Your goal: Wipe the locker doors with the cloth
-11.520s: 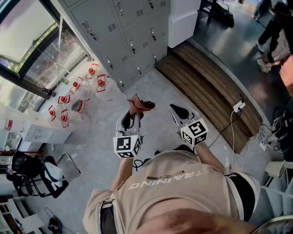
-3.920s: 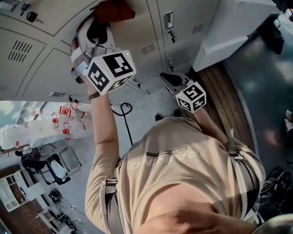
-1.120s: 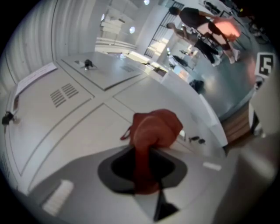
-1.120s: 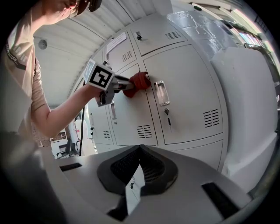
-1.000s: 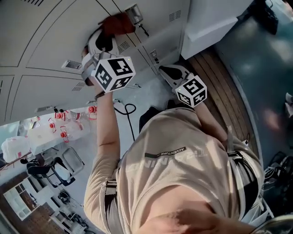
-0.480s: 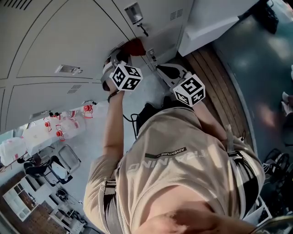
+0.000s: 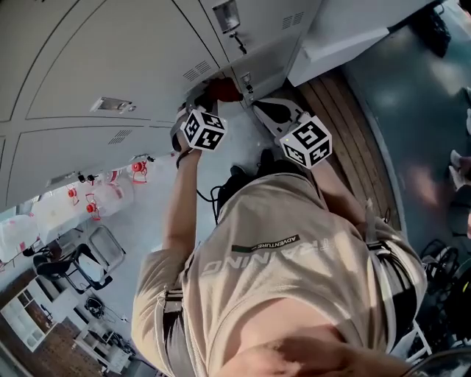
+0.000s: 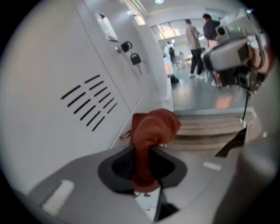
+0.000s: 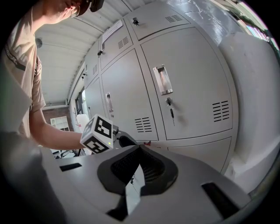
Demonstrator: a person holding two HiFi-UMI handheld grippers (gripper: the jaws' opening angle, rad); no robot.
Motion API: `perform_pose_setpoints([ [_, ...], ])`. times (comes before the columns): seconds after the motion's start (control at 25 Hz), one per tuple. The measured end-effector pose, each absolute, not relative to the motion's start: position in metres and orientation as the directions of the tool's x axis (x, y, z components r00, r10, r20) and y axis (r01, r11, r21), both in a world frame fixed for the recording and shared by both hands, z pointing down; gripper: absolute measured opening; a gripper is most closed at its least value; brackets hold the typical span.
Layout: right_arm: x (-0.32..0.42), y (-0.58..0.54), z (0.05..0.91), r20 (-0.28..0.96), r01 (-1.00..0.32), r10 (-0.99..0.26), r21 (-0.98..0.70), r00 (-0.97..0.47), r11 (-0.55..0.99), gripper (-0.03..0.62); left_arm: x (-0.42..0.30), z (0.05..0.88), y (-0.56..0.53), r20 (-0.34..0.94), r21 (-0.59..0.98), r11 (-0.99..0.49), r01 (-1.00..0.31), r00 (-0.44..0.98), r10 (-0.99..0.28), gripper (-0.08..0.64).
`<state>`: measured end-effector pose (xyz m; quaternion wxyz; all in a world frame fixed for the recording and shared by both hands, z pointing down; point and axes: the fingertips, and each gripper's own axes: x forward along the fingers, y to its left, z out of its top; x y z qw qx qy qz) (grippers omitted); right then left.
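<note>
Brings the left claw [image 7: 212,94] lower down the locker doors [image 7: 110,51] than a second ago, away from the latch plate [image 7: 227,15] and toward the foot of the door by the vent slots [image 8: 89,103]; leaves the right claw [image 7: 266,110] about where it was. Keeps the left claw clamped tight on the rust-red cloth [image 7: 223,90], pinching one end so the loose bunch sticks out past the tips. Looks like the reason for that grip: soft fabric meets the paint first, and the hard jaws stay off it. Holds the cloth close against the door just past the slots in the left gripper view, though cannot tell whether it actually touches. Parks the right claw with jaws closed together on nothing, pointed at the lockers but well apart from them, probably just to stay clear of the wiping arm. Suggests a downward stroke nearing its end, with the lower door and its neighbours likely yet to do.
</note>
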<state>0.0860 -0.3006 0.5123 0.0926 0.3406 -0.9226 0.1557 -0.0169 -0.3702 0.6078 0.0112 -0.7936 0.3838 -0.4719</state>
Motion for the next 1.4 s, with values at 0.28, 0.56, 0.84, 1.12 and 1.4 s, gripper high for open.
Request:
perform_pose_setpoints([
  [0.28, 0.046, -0.292, 0.494, 0.277, -0.645, -0.591, -0.178, -0.758, 0.743, 0.014, -0.05, 0.534, -0.327, 0.502, 0.084, -0.543, -0.835, 0.507, -0.701, 0.08],
  [0.56, -0.005, -0.273, 0.474, 0.25, -0.603, -0.563, -0.121, -0.788, 0.789, 0.012, -0.11, 0.48, -0.296, 0.302, 0.215, -0.398, -0.892, 0.448, -0.841, 0.08],
  [0.84, -0.039, -0.25, 0.453, 0.221, -0.563, -0.542, -0.042, -0.811, 0.825, 0.012, -0.142, 0.447, -0.267, 0.194, 0.173, -0.344, -0.923, 0.374, -0.907, 0.08],
  [1.12, -0.045, -0.244, 0.416, 0.13, -0.59, -0.586, 0.007, -0.8, 0.807, 0.012, -0.145, 0.427, -0.248, 0.145, 0.104, -0.361, -0.927, 0.373, -0.916, 0.08],
  [1.4, -0.038, -0.232, 0.412, 0.116, -0.608, -0.604, -0.006, -0.789, 0.794, 0.014, -0.139, 0.416, -0.239, 0.113, 0.068, -0.366, -0.928, 0.372, -0.922, 0.08],
])
